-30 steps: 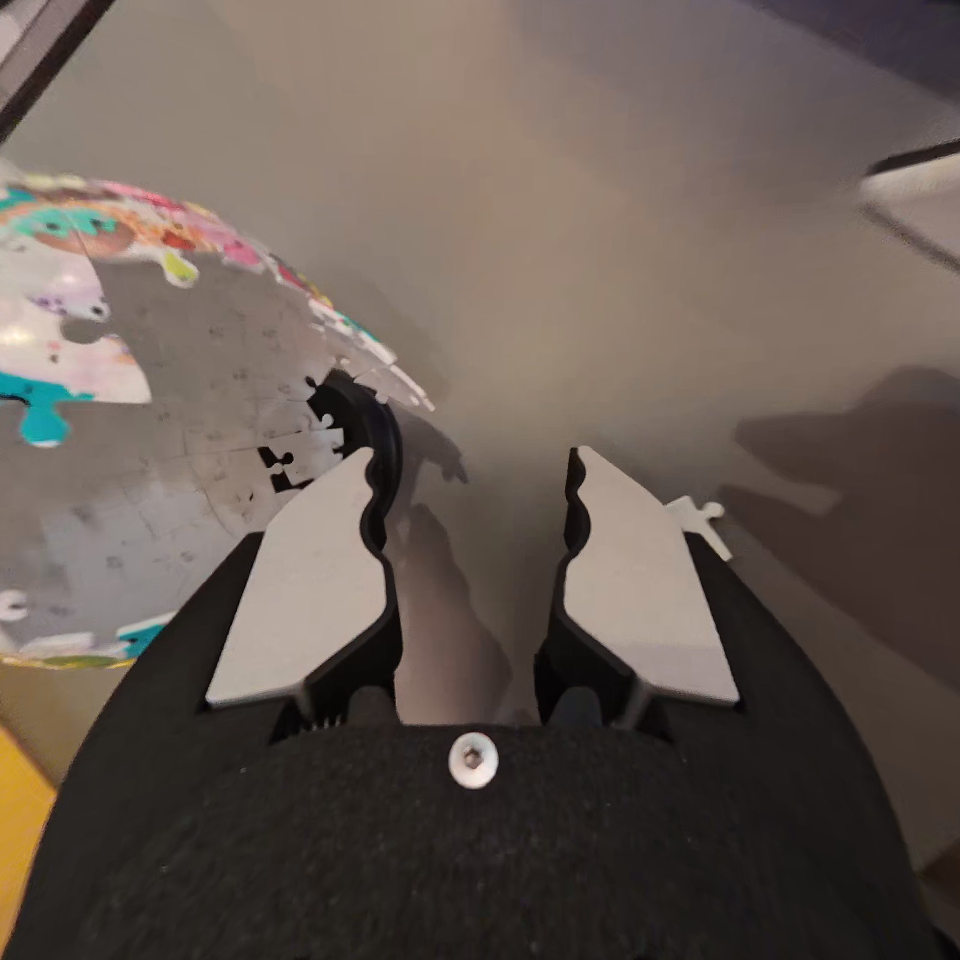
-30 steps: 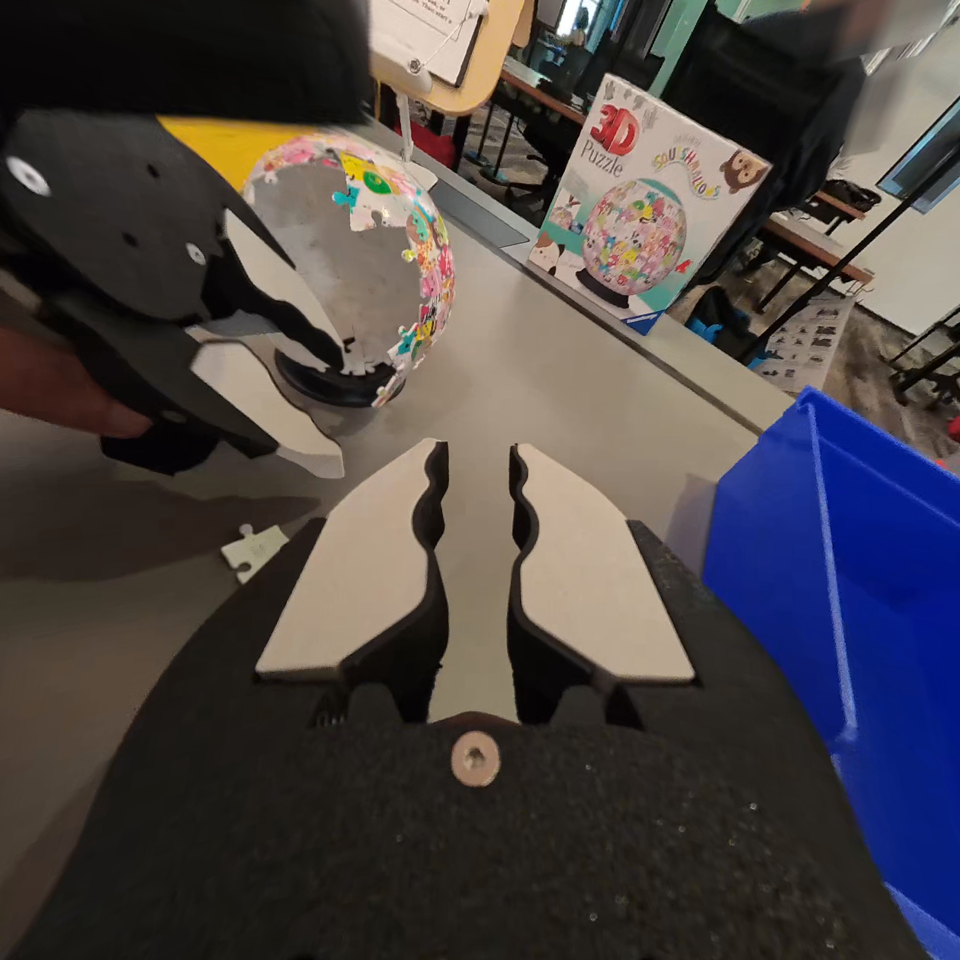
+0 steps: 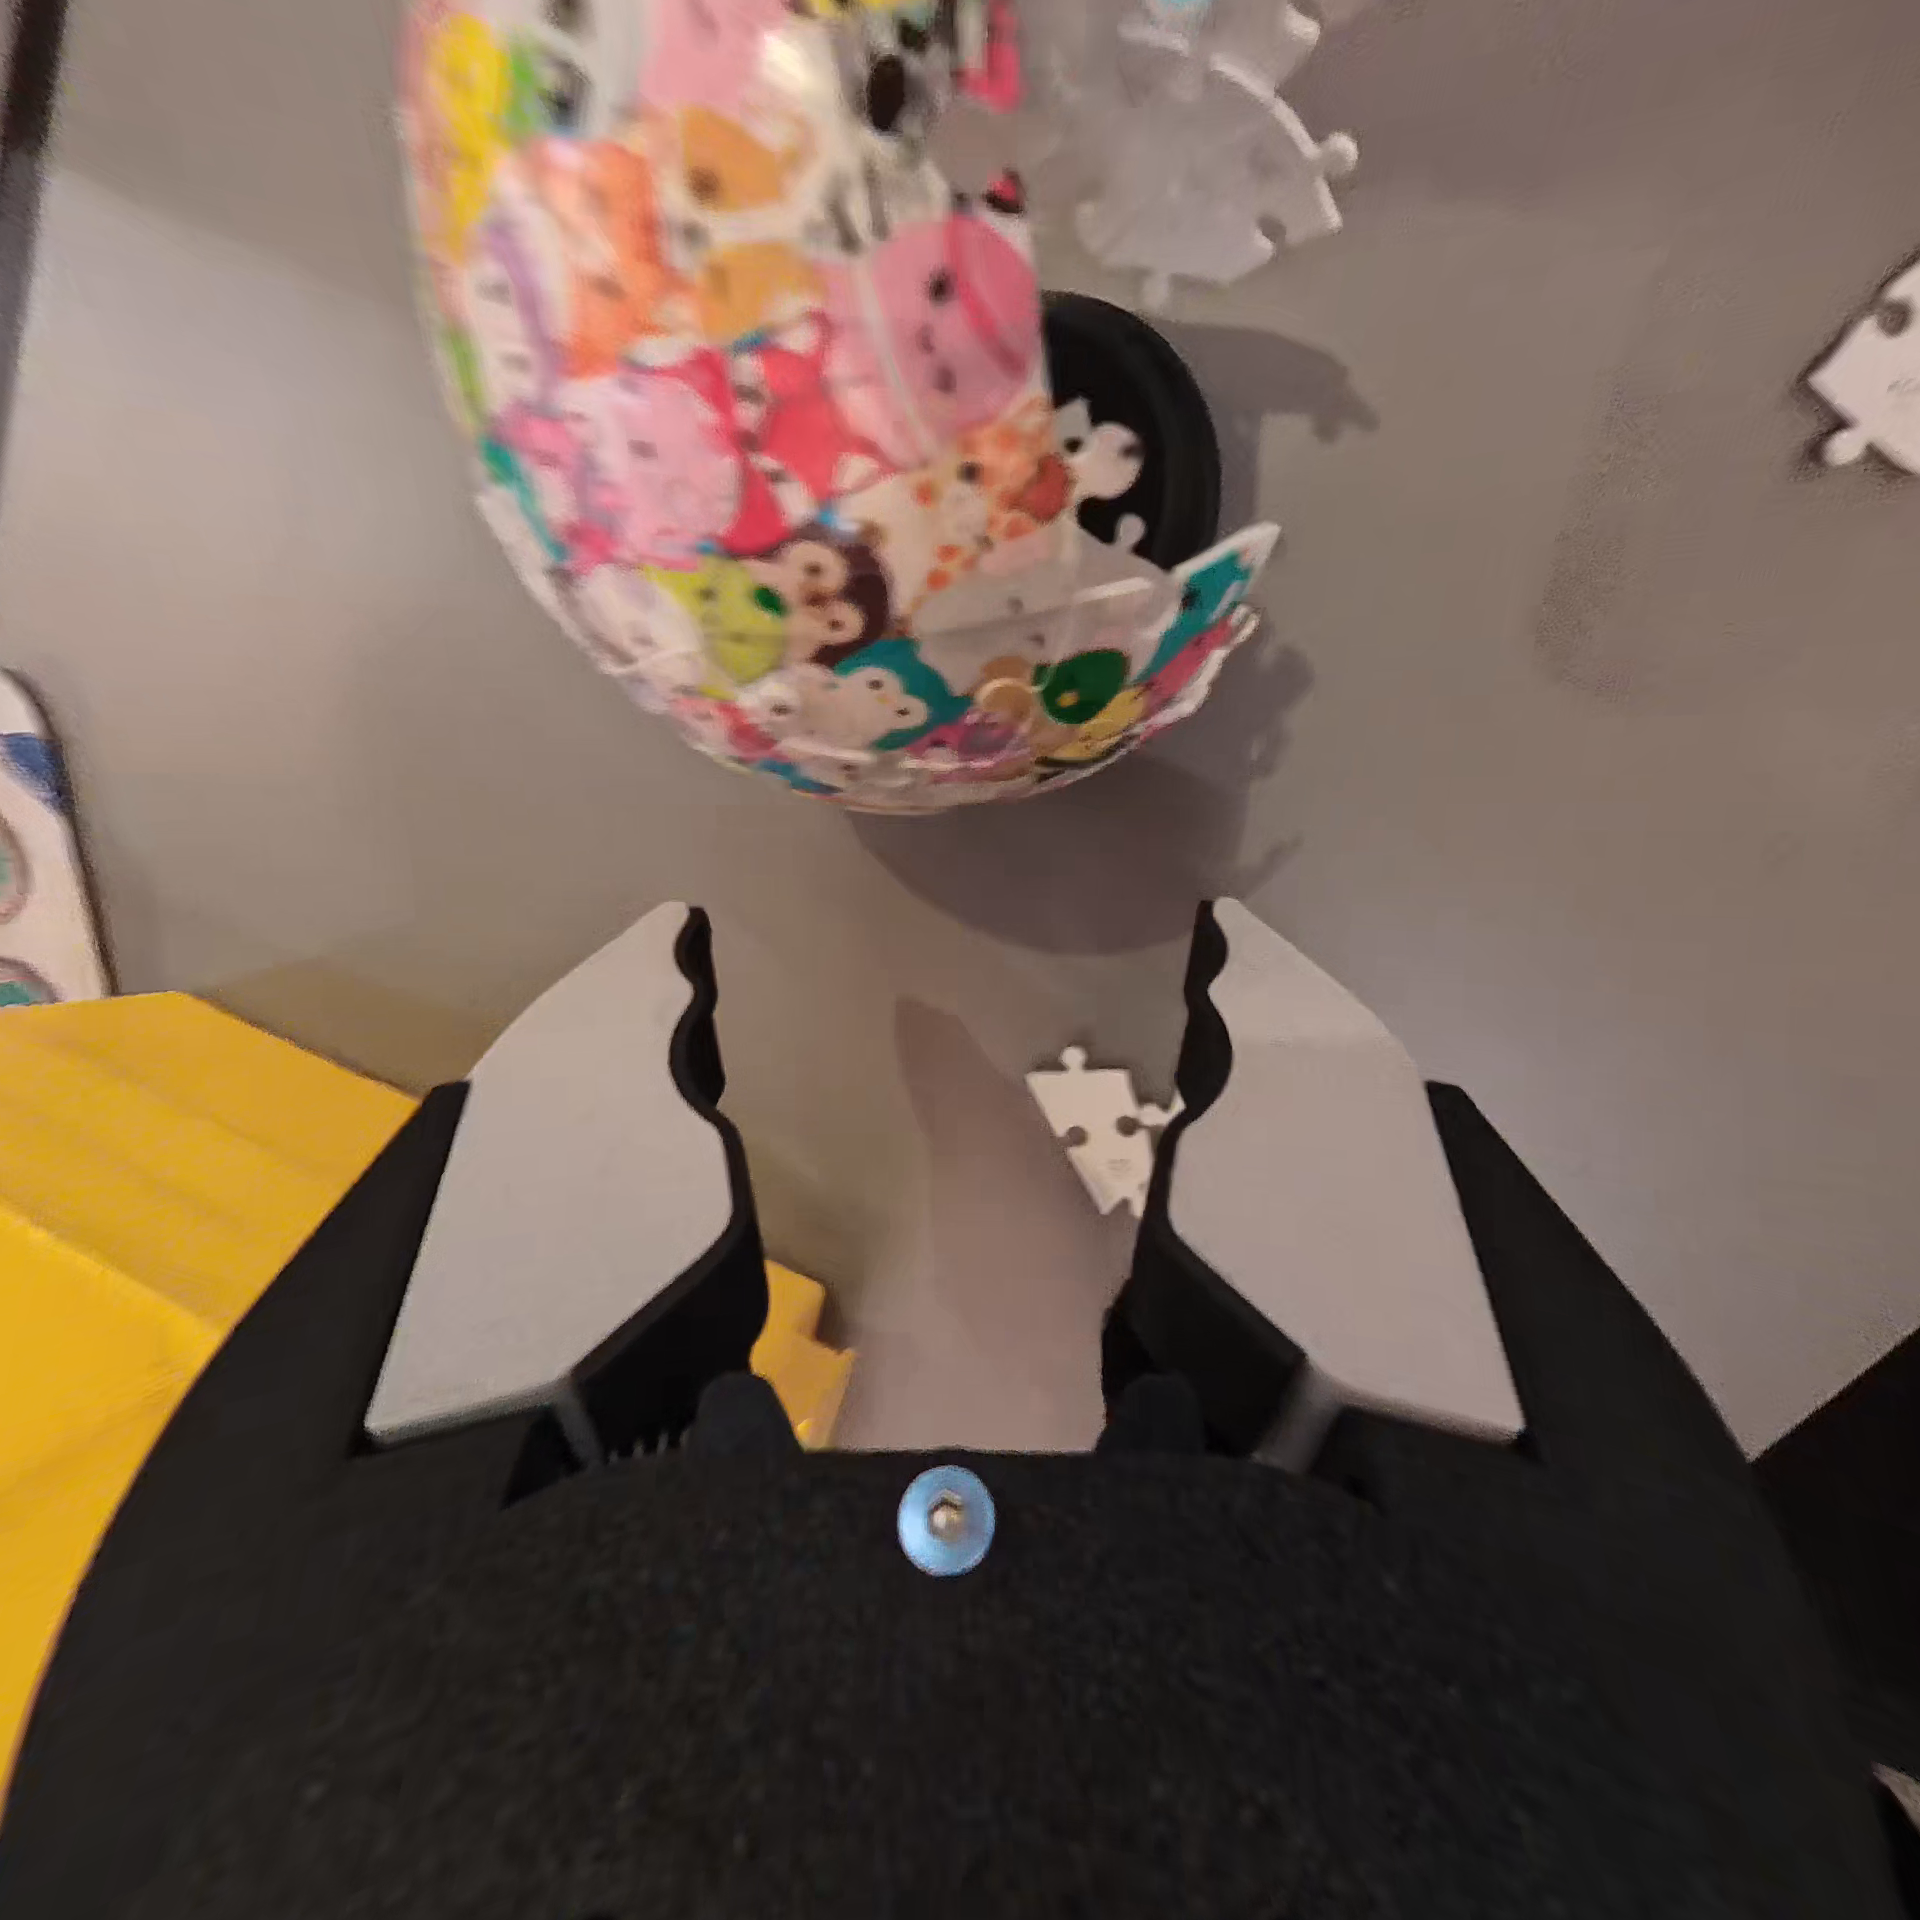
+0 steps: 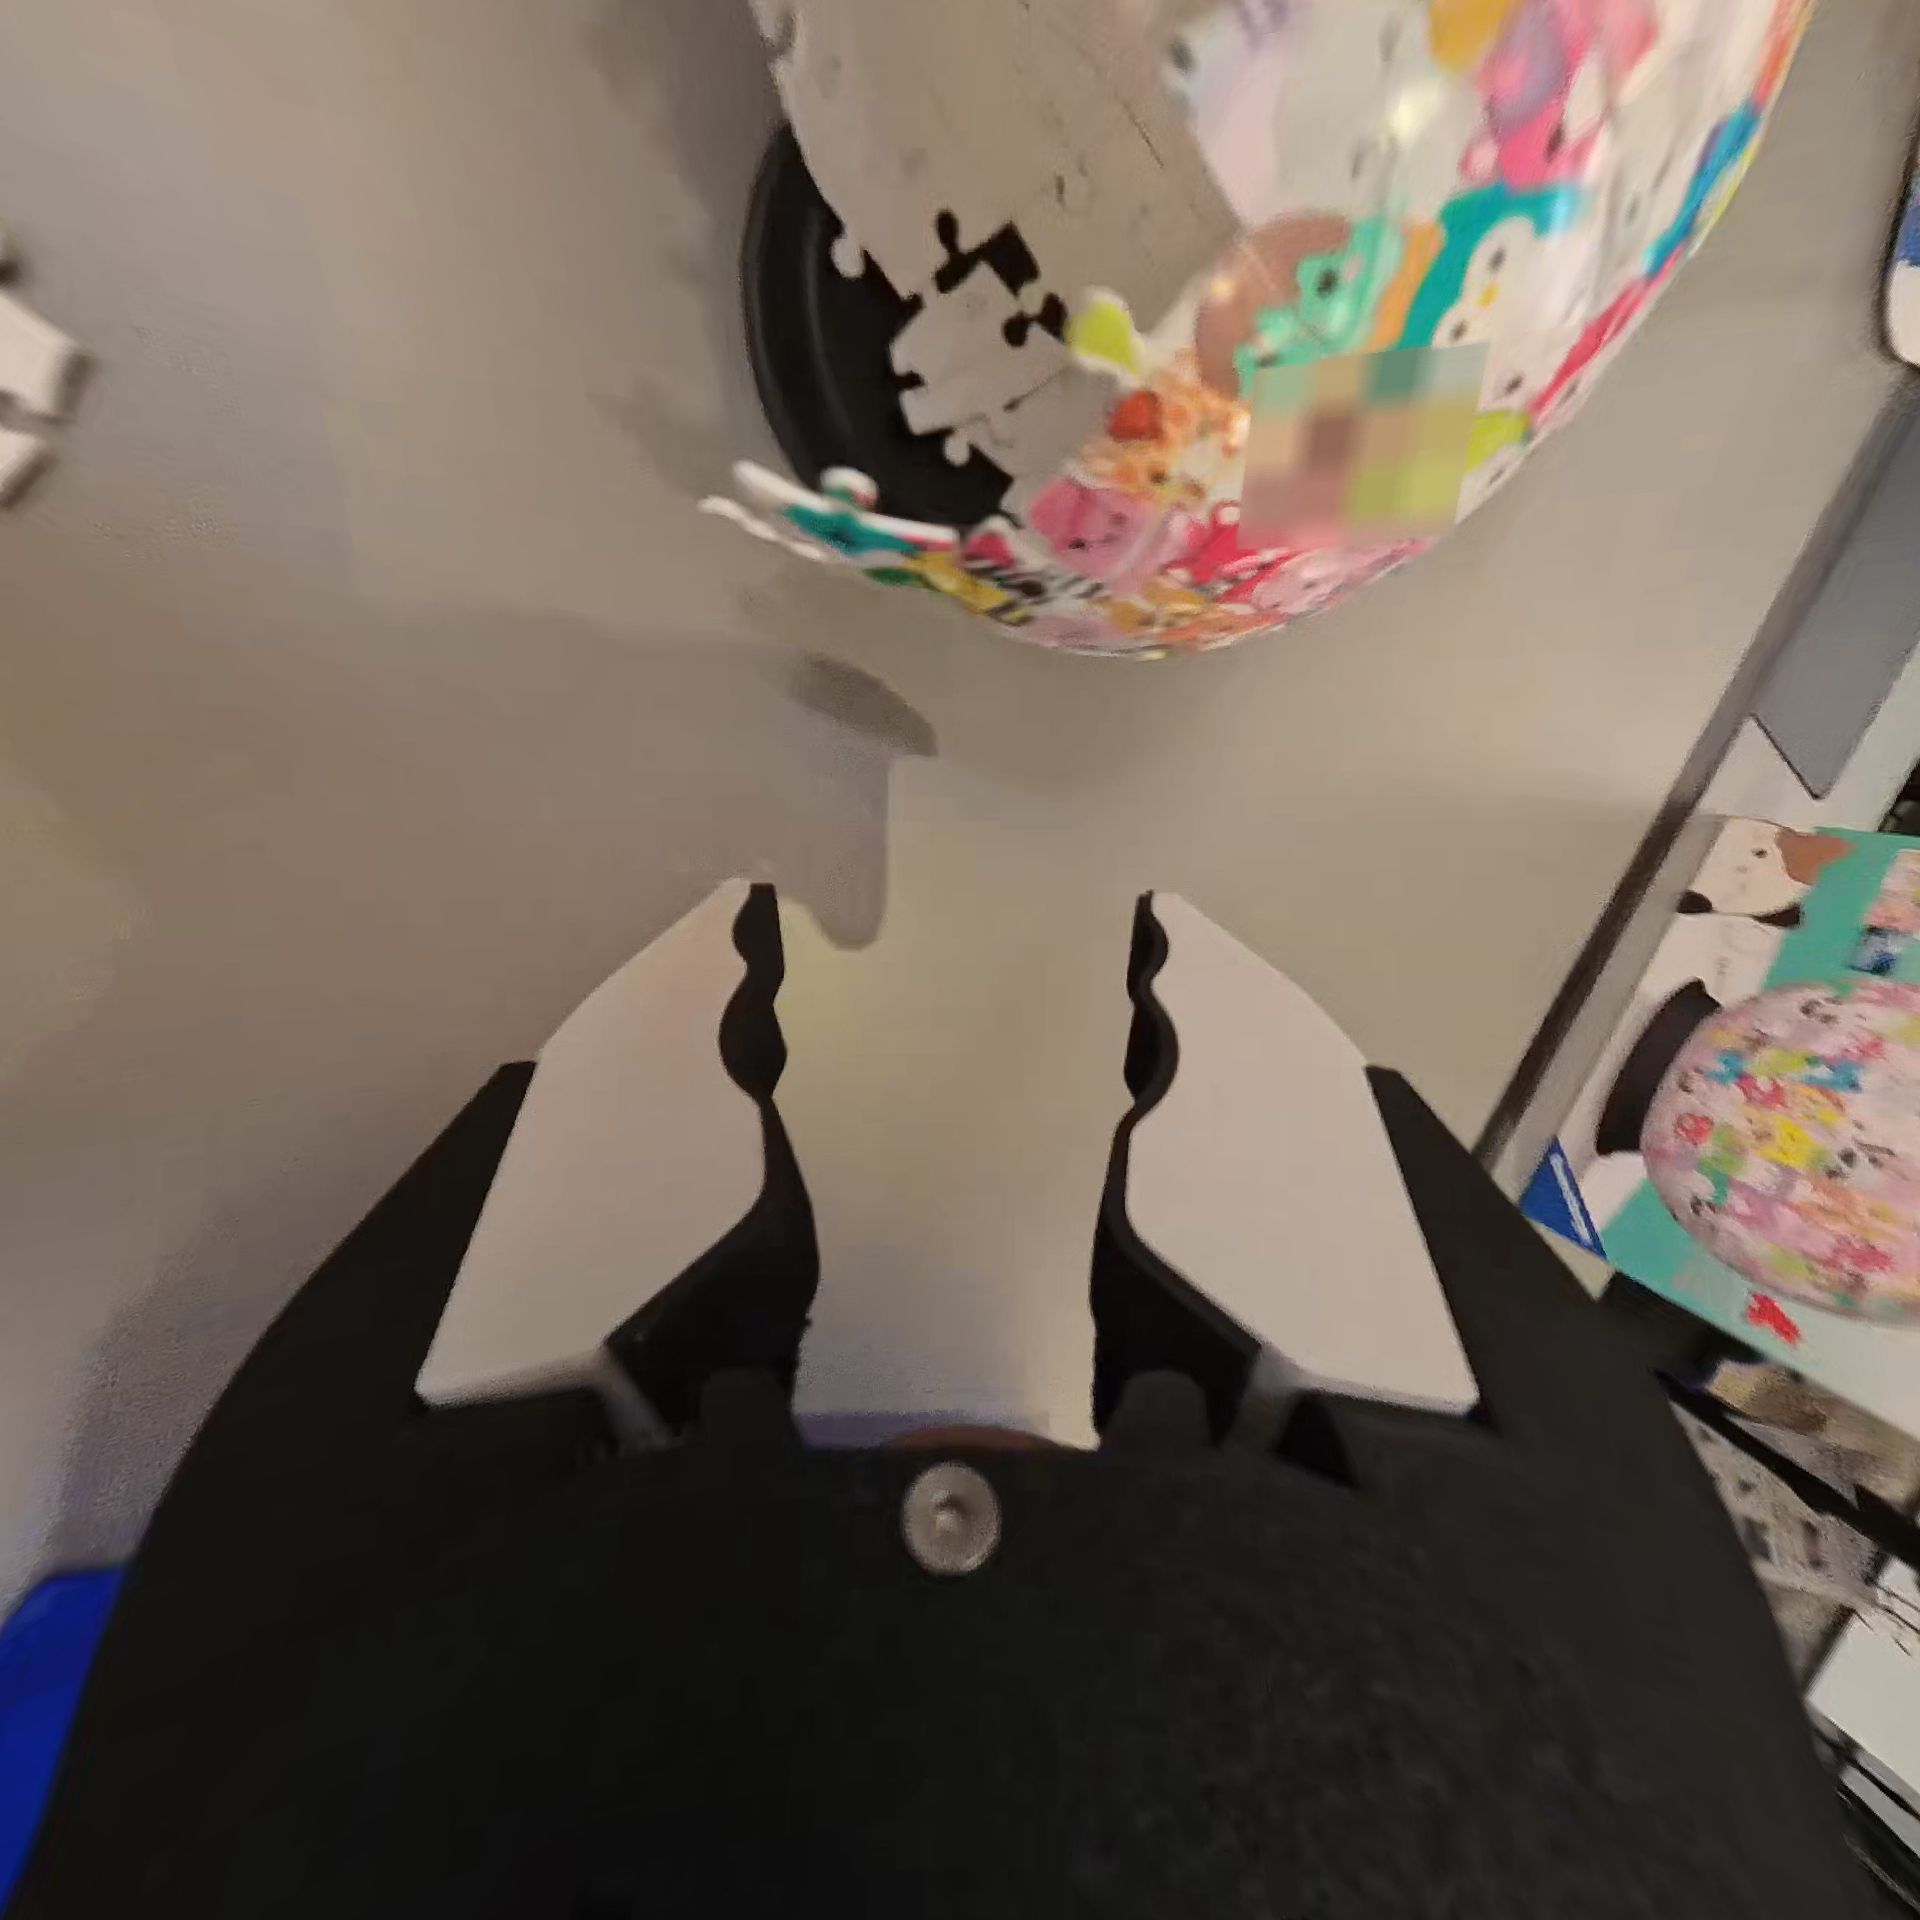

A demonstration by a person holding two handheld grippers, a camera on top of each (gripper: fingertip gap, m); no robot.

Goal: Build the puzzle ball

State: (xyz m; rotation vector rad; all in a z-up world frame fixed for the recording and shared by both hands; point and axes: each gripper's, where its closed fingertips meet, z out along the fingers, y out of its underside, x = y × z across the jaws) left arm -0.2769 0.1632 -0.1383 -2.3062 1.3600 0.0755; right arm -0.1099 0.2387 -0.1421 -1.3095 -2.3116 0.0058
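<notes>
The partly built puzzle ball (image 3: 769,436), colourful outside and white inside, sits on a black ring stand (image 3: 1153,416) on the grey table. It also shows in the right wrist view (image 4: 1247,312) with its stand (image 4: 800,343). My left gripper (image 3: 951,925) is open and empty, held above the table short of the ball. A loose white puzzle piece (image 3: 1101,1132) lies on the table by its right finger. My right gripper (image 4: 951,904) is open and empty, also short of the ball.
More white pieces lie beyond the ball (image 3: 1216,197) and at the far right (image 3: 1870,384). A yellow bin (image 3: 156,1195) is at the lower left. The puzzle box (image 4: 1787,1132) stands right of the table edge. A blue bin corner (image 4: 52,1652) shows lower left. My right fingertips sit around 20 cm from my left ones. My left gripper is the nearer one to the loose white puzzle piece (image 3: 1101,1132): about 8 cm, against 25 cm.
Both grippers have lifted and tilted to look down on the ball and table. The right gripper's jaws have opened wider. The left gripper has left the ball's side and now faces its coloured shell.
</notes>
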